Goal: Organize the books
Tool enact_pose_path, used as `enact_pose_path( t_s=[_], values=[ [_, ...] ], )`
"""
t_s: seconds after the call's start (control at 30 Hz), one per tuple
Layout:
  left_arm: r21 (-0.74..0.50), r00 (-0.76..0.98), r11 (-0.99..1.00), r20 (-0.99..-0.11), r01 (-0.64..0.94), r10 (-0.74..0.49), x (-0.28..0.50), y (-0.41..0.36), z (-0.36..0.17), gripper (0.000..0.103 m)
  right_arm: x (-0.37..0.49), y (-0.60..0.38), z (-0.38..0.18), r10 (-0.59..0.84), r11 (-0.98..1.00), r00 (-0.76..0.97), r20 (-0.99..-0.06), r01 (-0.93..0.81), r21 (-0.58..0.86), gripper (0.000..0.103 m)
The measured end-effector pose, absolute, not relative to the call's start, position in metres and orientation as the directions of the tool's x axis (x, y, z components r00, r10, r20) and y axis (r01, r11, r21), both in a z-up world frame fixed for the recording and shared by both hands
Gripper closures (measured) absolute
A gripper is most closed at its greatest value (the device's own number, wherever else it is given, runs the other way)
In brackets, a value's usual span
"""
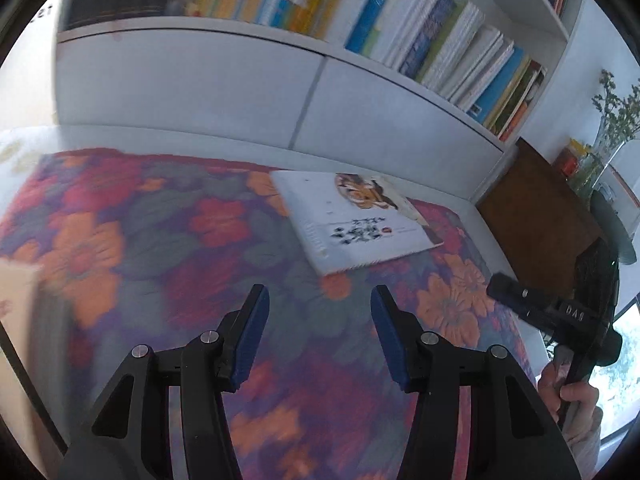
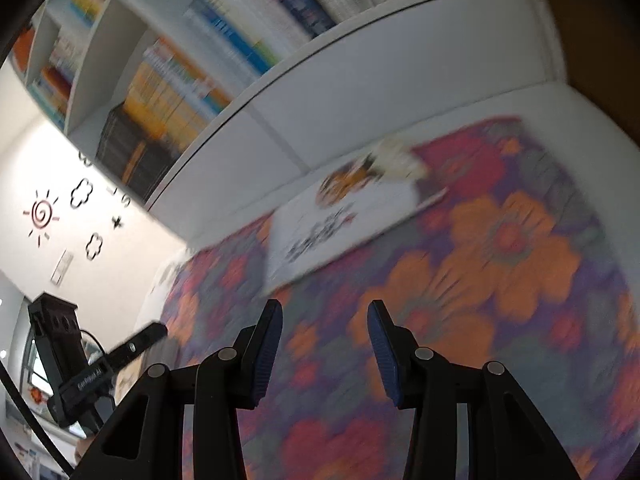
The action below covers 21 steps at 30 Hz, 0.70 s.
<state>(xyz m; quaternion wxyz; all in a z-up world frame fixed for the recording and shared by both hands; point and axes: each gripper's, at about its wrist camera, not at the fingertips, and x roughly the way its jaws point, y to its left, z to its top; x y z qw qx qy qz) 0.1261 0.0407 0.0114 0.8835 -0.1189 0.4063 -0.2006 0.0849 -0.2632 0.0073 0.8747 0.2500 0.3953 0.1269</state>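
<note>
While both the left gripper [image 1: 320,300] and right gripper [image 2: 325,316] hang empty, jaws apart, approach the white spiral-bound tiger-cover book [image 1: 356,220] squarely by its edges

One white tiger-cover book [image 1: 360,220] on one floral cloth [image 1: 160,248]. Two grippers: left gripper [image 1: 319,304], right gripper [image 2: 325,320]. Shelved books [image 1: 440,40] too blurred to count.

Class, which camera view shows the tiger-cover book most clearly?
The left wrist view: the tiger-cover book lies flat on the floral cloth, cover fairly sharp. The right wrist view shows the same book smeared by blur.
</note>
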Motion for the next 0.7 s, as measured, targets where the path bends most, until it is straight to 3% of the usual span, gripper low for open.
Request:
enact_pose_path(
  t_s=[0.17, 0.37, 0.5, 0.57, 0.7],
  values=[
    [-0.338, 0.582, 0.907, -0.696, 0.251, -0.420, 0.174, 0.005, -0.014, 0.052, 0.135, -0.303, 0.000, 0.358, 0.861, 0.703, -0.615, 0.008, 0.509, 0.060],
    [-0.405, 0.529, 0.887, -0.714, 0.224, -0.459, 0.207, -0.009, -0.059, 0.053, 0.194, -0.318, -0.029, 0.311, 0.871, 0.695, -0.648, 0.063, 0.487, 0.060],
    [-0.349, 0.545, 0.894, -0.709, 0.279, -0.447, 0.201, -0.021, -0.058, 0.045, 0.208, -0.316, -0.052, 0.359, 0.866, 0.655, -0.665, 0.033, 0.500, 0.060],
    [-0.296, 0.548, 0.905, -0.723, 0.304, -0.421, 0.199, -0.032, -0.056, 0.041, 0.206, -0.310, -0.044, 0.404, 0.862, 0.655, -0.639, -0.038, 0.506, 0.052],
    [-0.299, 0.546, 0.904, -0.722, 0.306, -0.424, 0.198, -0.031, -0.054, 0.040, 0.200, -0.289, -0.041, 0.329, 0.925, 0.641, -0.694, -0.069, 0.375, 0.048]
  ],
)
